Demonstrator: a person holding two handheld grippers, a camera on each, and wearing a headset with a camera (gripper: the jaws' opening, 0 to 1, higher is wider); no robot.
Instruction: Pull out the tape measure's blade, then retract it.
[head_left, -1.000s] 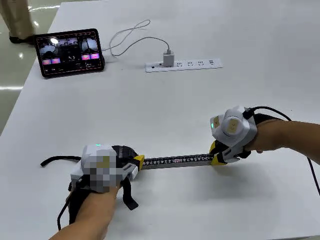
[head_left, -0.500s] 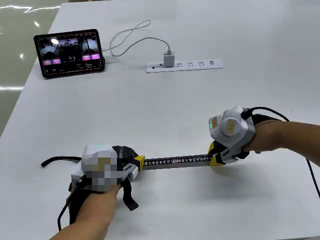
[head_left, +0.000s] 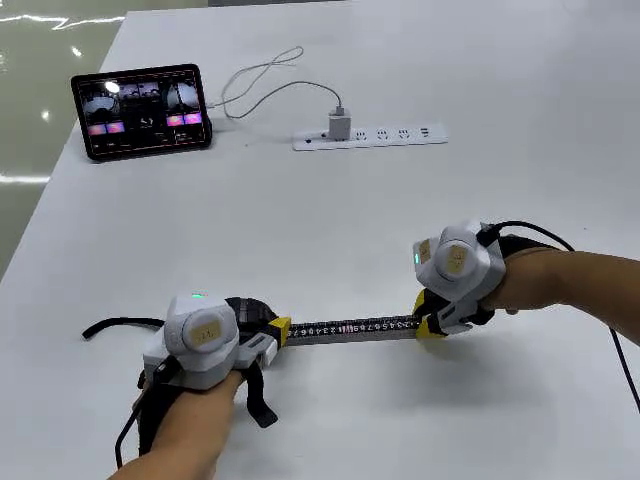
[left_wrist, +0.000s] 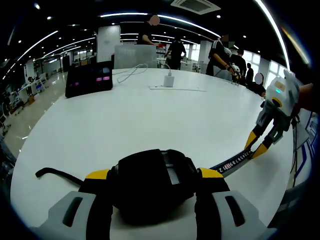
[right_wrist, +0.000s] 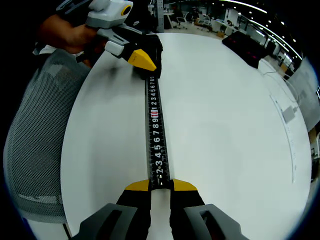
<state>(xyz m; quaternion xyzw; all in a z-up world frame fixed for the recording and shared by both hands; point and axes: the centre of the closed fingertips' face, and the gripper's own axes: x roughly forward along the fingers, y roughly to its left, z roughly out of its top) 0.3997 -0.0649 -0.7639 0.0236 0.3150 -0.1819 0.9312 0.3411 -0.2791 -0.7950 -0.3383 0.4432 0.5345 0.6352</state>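
The left gripper (left_wrist: 154, 174) is clamping the round black tape measure case (head_left: 250, 308) while the right gripper (right_wrist: 160, 186) is pinching its dark numbered blade (right_wrist: 156, 130), needing slow, straight moves.

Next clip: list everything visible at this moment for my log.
table: one, white, beneath everything.
tape measure case: one, black, near left, between the left jaws.
blade: one, dark with pale numerals, stretched from case to right jaws.
strap: one, black, left of the case.
tablet: one, black, lit, far left.
power strip: one, white, far middle.
charger: one, white, plugged into the strip.
cable: one, white, looping from charger toward tablet.
people: several, dark tops, beyond the table.
left gripper: one, white and yellow, shut on the case.
right gripper: one, white and yellow, shut on the blade.
forearms: two, unsleeved, near edge.
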